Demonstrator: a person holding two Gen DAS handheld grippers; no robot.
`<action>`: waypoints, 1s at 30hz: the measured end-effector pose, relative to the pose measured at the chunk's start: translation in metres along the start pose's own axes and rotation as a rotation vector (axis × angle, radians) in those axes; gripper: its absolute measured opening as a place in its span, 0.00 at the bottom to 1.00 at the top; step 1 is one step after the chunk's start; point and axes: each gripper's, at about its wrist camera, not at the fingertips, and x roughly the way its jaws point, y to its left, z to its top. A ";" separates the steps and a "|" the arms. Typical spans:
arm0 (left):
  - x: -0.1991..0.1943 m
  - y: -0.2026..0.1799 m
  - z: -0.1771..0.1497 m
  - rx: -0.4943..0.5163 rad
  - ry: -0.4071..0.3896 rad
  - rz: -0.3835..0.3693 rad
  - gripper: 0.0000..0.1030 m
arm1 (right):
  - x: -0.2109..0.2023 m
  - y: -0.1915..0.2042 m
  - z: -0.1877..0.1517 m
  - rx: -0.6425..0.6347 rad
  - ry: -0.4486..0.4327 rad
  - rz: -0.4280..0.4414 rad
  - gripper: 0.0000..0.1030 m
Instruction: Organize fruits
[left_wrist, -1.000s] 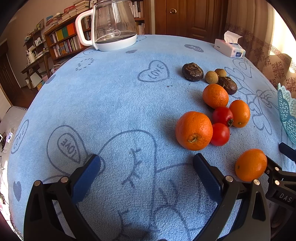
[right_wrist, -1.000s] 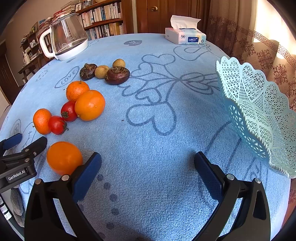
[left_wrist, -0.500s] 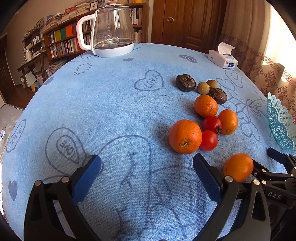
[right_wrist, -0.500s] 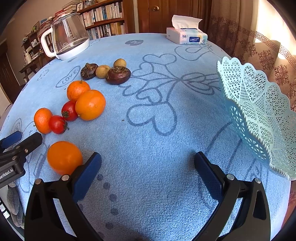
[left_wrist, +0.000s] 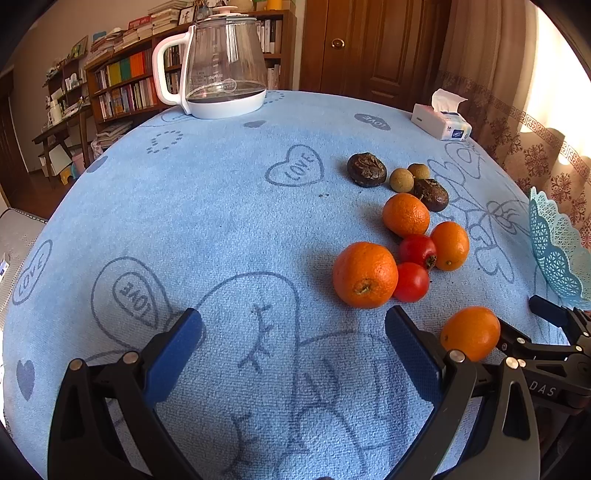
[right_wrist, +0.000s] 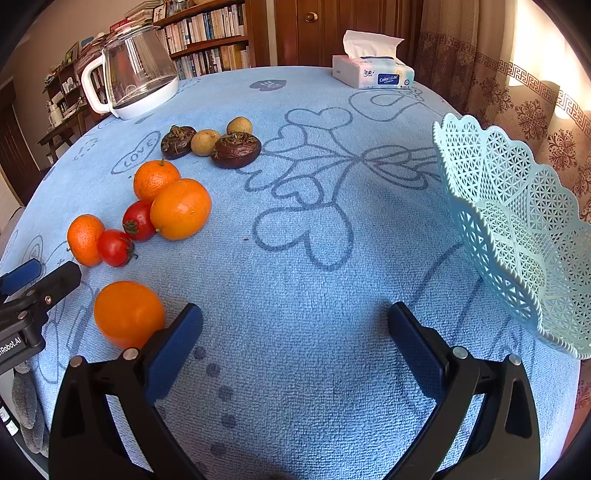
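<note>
Fruit lies loose on a blue cloth. A large orange (left_wrist: 365, 274) sits just beyond my open left gripper (left_wrist: 293, 349), touching two tomatoes (left_wrist: 410, 282). A lone orange (left_wrist: 470, 333) (right_wrist: 128, 314) rests beside the left finger of my open right gripper (right_wrist: 294, 349). Farther back lie two more oranges (right_wrist: 180, 208), two dark wrinkled fruits (right_wrist: 236, 149) and two small tan ones (right_wrist: 205, 142). A pale blue lattice basket (right_wrist: 517, 229) stands at the right, tilted, and holds nothing I can see.
A glass kettle on a white base (left_wrist: 225, 70) stands at the far edge of the table, a tissue box (right_wrist: 371, 72) at the far right. Bookshelves and a wooden door lie beyond. Bare cloth (right_wrist: 332, 295) spreads between the fruit and the basket.
The left gripper has drawn back and tipped up a little, so the fruit looks smaller and farther. The right gripper has barely shifted. No fruit has moved.
</note>
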 end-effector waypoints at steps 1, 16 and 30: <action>-0.001 0.000 0.000 -0.001 -0.002 -0.001 0.95 | 0.000 0.000 0.000 0.000 0.000 0.000 0.98; -0.005 0.002 0.001 -0.012 -0.021 -0.009 0.95 | 0.000 0.000 0.000 0.000 -0.001 -0.001 0.98; -0.007 0.002 0.002 -0.015 -0.029 -0.010 0.95 | 0.001 0.001 0.000 -0.001 -0.002 -0.001 0.98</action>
